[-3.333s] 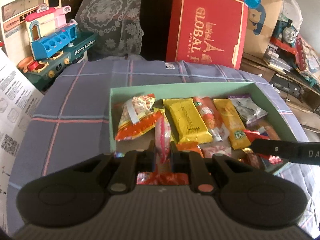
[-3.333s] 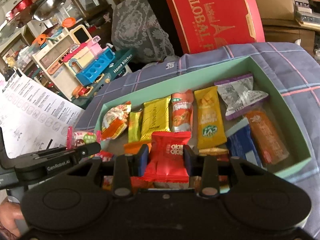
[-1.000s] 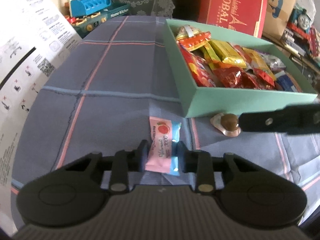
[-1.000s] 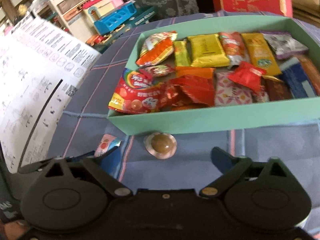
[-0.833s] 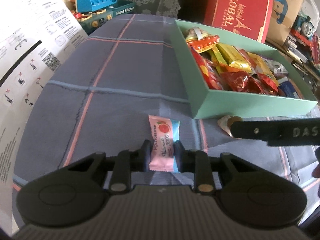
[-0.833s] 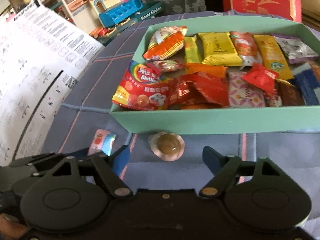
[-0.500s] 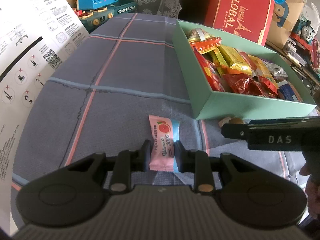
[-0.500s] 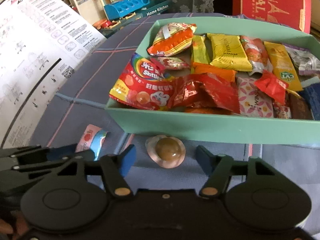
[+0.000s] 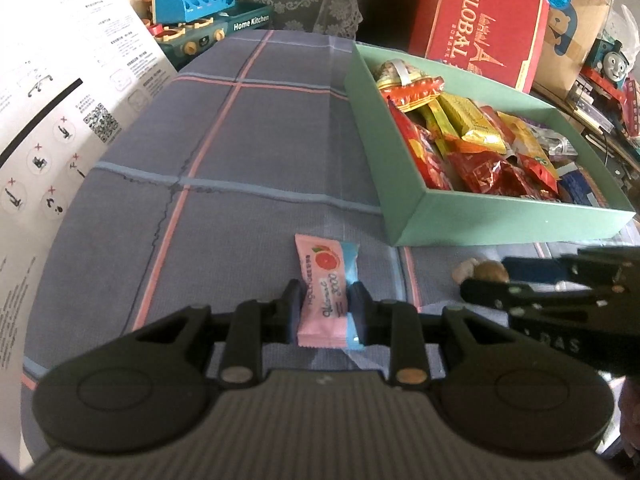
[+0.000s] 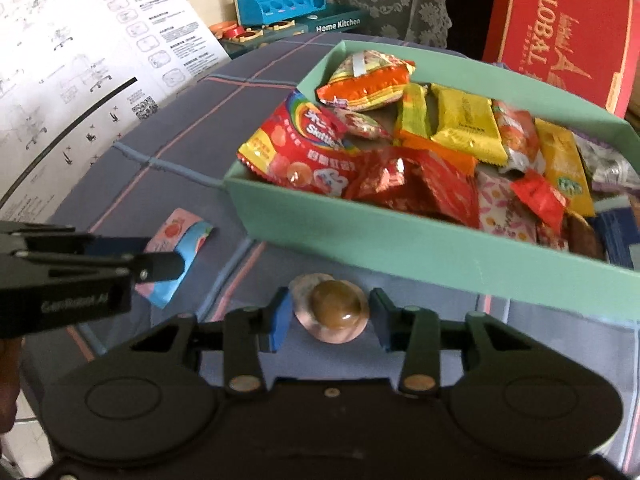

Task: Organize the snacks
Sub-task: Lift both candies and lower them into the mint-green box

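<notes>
A pink and blue snack packet (image 9: 326,280) lies on the plaid cloth in front of the green box (image 9: 500,224), and my left gripper (image 9: 325,312) is shut on its near end. A round brown sweet in a clear wrapper (image 10: 330,312) rests on the cloth just before the box's front wall (image 10: 400,248). My right gripper (image 10: 329,318) straddles it, its jaws closing, with a thin gap still showing at each pad. The box holds several bright snack bags (image 10: 304,148). In the right wrist view, the left gripper (image 10: 168,264) and its packet (image 10: 176,232) show at the left.
A large white instruction sheet (image 9: 60,120) stands along the left. Behind the cloth-covered table (image 9: 240,160) are a toy kitchen (image 9: 208,12) and a red gift box (image 9: 480,28). A toy train and clutter (image 9: 612,60) sit far right.
The right gripper's jaws have narrowed from wide apart to close around the brown sweet, and it has edged nearer. The left gripper has kept hold of the pink packet and stayed put.
</notes>
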`<action>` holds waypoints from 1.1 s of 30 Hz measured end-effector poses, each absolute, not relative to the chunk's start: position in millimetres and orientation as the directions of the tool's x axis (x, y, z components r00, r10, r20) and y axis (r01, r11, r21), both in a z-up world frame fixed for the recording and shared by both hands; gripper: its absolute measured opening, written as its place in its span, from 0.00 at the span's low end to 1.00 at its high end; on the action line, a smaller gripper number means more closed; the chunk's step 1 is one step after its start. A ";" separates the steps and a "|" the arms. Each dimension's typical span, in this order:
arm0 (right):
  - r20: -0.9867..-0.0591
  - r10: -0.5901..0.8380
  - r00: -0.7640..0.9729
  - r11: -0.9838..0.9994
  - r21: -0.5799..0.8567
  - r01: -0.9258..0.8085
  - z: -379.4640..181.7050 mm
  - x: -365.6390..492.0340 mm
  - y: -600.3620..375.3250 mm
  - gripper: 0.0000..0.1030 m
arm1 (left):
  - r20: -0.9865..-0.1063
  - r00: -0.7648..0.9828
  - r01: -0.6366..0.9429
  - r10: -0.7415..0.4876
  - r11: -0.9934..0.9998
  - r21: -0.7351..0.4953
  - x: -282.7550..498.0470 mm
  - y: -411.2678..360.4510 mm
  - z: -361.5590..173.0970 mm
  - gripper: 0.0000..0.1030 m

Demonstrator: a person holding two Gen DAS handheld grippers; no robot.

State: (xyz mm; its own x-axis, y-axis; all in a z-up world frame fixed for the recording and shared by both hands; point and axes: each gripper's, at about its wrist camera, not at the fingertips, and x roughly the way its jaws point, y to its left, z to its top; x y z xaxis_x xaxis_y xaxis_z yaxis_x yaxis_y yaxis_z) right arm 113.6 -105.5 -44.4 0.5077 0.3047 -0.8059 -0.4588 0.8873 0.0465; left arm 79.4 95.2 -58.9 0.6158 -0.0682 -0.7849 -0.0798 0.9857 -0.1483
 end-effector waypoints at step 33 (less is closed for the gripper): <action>-0.784 0.379 0.492 0.889 0.161 -0.429 -21.1 85.2 -136.4 0.40 | -0.798 0.602 -0.125 -0.020 0.985 -0.119 60.0 82.8 -52.9 0.22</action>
State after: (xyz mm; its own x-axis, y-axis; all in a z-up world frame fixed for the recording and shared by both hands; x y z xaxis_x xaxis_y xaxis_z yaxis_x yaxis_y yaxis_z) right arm 85.2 -136.4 -21.1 0.4920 0.3787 -0.7839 -0.4286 0.8891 0.1605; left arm 60.0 82.8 -52.9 0.6017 -0.0201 -0.7984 -0.1248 0.9850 -0.1189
